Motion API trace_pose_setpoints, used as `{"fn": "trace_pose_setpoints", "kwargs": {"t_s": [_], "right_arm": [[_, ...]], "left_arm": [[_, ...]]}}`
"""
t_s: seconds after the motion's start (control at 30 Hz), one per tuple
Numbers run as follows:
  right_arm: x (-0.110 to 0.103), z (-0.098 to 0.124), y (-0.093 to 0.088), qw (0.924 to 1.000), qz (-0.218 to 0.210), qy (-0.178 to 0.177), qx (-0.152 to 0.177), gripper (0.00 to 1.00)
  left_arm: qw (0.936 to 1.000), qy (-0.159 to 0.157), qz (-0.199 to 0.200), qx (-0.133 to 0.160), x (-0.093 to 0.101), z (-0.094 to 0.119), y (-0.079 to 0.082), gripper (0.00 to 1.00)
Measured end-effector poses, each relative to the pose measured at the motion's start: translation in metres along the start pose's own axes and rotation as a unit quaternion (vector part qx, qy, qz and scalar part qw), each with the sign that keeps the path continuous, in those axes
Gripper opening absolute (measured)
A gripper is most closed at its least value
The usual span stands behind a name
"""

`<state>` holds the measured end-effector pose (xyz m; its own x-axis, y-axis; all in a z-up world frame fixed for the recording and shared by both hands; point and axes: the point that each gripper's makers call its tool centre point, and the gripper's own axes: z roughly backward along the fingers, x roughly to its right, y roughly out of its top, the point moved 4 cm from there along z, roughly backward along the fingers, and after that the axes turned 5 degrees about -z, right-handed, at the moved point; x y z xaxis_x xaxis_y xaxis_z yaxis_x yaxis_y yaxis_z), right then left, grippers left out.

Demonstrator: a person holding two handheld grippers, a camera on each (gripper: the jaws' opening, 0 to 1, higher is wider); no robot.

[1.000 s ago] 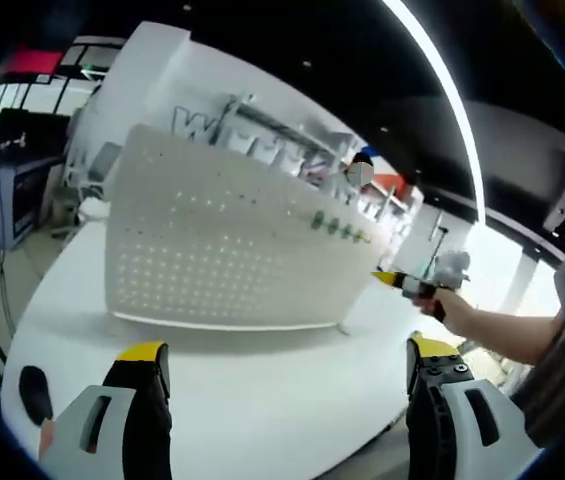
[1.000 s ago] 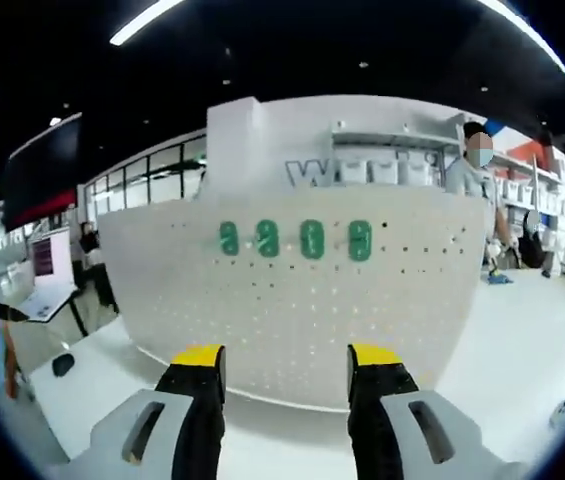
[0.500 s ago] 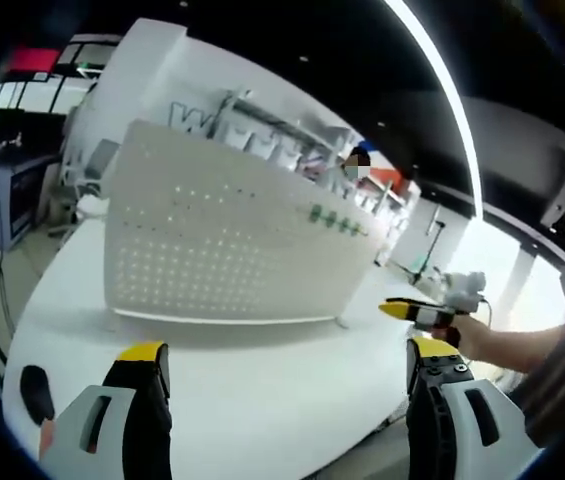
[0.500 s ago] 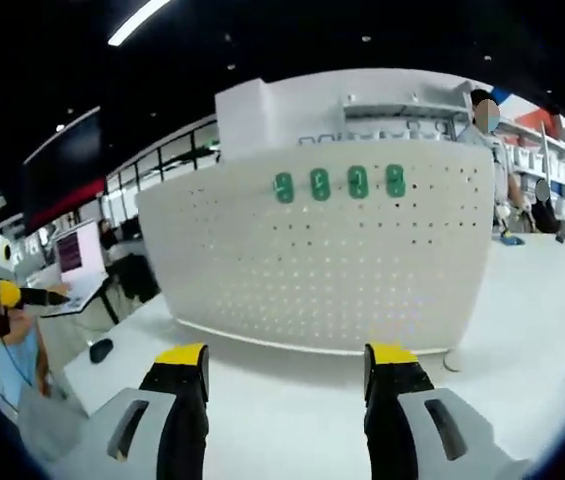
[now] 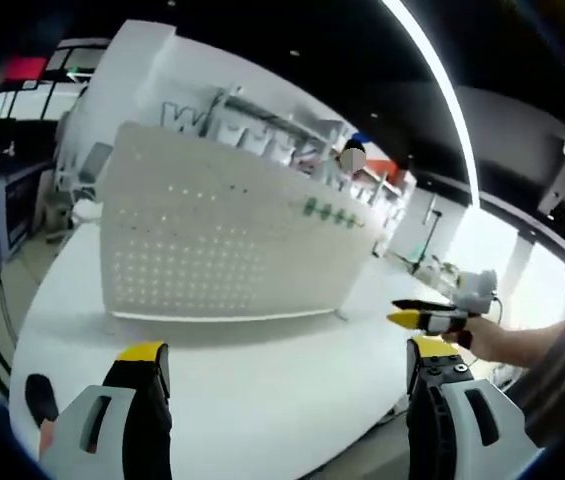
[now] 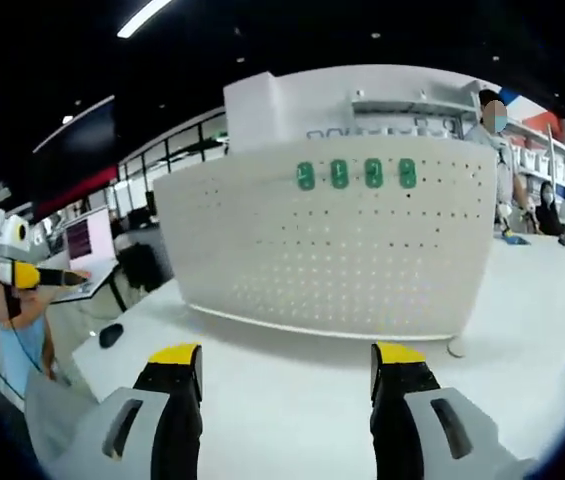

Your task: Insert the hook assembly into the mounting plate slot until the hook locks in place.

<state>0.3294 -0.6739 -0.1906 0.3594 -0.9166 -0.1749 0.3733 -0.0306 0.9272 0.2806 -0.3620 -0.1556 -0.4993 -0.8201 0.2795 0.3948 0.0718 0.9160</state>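
Four green hooks [image 6: 356,173] sit in a row near the top edge of the white perforated mounting plate [image 6: 332,250], which stands upright on the white table [image 6: 292,370] ahead of the right gripper [image 6: 287,358], well apart from its yellow-tipped jaws, which stand spread with nothing between them. In the left gripper view the same plate [image 5: 212,240] stands ahead and slightly left of the left gripper [image 5: 287,355], the hooks [image 5: 327,212] toward its far right end, and this gripper's jaws are likewise wide apart and empty. A small black mouse-like object [image 6: 109,334] lies on the table to the left of the right gripper, and the right gripper [image 5: 432,315], held in a hand [image 5: 492,340], shows just beyond the left gripper's right jaw.
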Motion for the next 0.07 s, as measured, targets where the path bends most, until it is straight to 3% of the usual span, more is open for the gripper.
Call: {"fn": "trace_pose_setpoints", "kwargs": {"t_s": [0.07], "right_arm": [[-0.0017,0.0021,-0.0006,1.0,0.0,0.001,0.0,0.69]], "left_arm": [[1.0,0.001,-0.002,-0.001,0.0003,0.0004,-0.0006,1.0]]}}
